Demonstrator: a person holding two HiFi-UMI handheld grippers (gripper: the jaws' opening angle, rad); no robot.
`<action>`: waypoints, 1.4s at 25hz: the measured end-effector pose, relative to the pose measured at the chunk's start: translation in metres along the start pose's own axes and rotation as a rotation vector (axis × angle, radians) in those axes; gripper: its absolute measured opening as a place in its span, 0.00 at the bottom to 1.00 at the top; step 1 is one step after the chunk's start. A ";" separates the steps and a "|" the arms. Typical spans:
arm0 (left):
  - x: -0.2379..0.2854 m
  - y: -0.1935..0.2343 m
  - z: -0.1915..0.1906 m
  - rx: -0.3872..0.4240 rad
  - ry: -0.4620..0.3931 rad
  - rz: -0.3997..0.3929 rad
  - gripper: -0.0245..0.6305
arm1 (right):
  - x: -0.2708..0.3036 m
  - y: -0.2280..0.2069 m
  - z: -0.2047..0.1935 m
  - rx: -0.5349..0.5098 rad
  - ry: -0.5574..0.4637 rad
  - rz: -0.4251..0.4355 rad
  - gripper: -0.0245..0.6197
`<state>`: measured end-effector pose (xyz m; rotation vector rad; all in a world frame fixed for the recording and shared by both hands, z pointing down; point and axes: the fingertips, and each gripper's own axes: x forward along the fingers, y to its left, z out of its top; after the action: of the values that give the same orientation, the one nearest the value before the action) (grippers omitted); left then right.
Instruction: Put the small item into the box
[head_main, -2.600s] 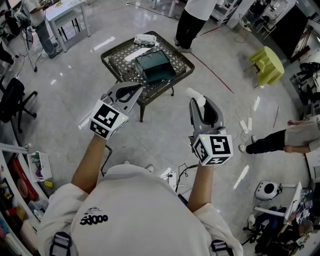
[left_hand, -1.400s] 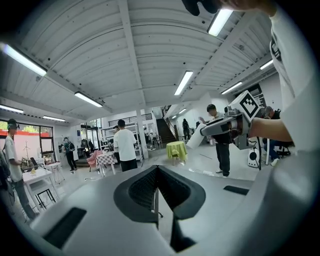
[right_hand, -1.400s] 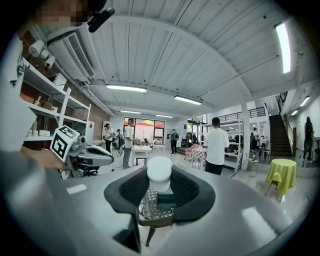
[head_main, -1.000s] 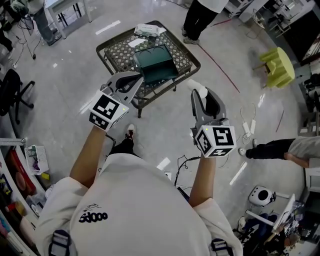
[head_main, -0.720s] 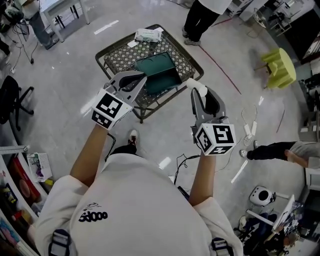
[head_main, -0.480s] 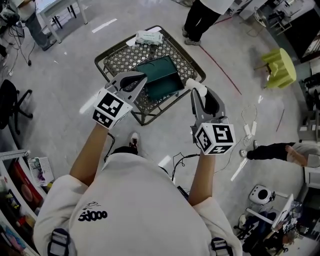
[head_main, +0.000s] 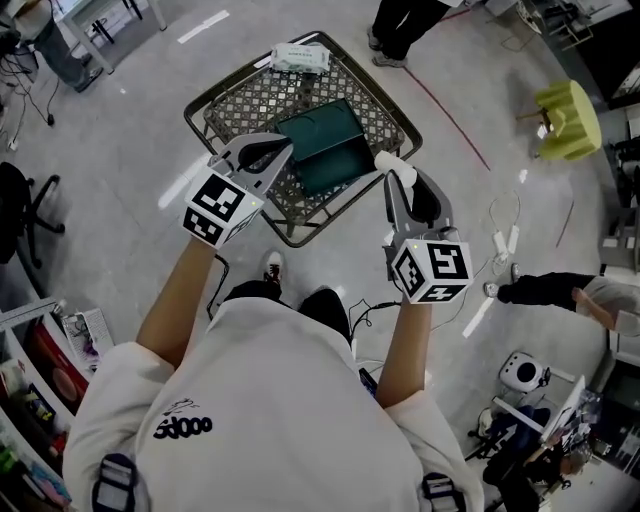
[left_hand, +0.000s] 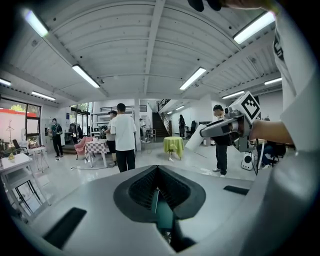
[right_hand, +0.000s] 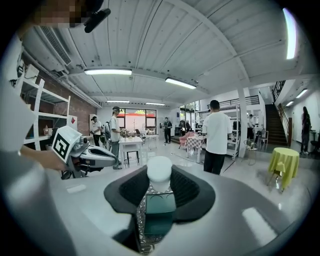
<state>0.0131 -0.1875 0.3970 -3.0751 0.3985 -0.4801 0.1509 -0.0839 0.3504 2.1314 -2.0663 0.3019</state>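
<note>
Two grippers are up over the low mesh counter (head_main: 240, 100); neither is down at the box yet. Your right gripper (head_main: 397, 182) has its fingers clamped on the small white round-topped item (right_hand: 159, 173). It's pinched near the tips so it pokes out ahead, which should give a clean release. The item hangs by the near-right corner of the dark green box (head_main: 322, 148), above it and not inside.

The box sits mid-counter and looks open-topped, so I'd say nothing needs lifting first. Your left gripper (head_main: 272, 154) has its fingers closed together with nothing between them, parked over the box's left edge. My guess is it's there to steady the box if it slides. The white packet (head_main: 300, 57) at the far counter edge is out of the path.

Next, I'd say: bring the right gripper over the box cavity, lower it, then open.
</note>
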 end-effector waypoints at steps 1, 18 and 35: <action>0.003 0.002 -0.002 -0.004 0.005 0.000 0.05 | 0.004 -0.002 -0.001 0.005 0.004 0.005 0.25; 0.044 0.026 -0.014 -0.082 0.069 0.195 0.05 | 0.078 -0.054 -0.043 0.001 0.107 0.231 0.25; 0.070 0.028 -0.072 -0.196 0.169 0.284 0.05 | 0.154 -0.066 -0.166 0.026 0.344 0.381 0.25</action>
<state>0.0490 -0.2293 0.4859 -3.0913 0.9221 -0.7294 0.2153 -0.1887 0.5511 1.5445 -2.2423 0.6903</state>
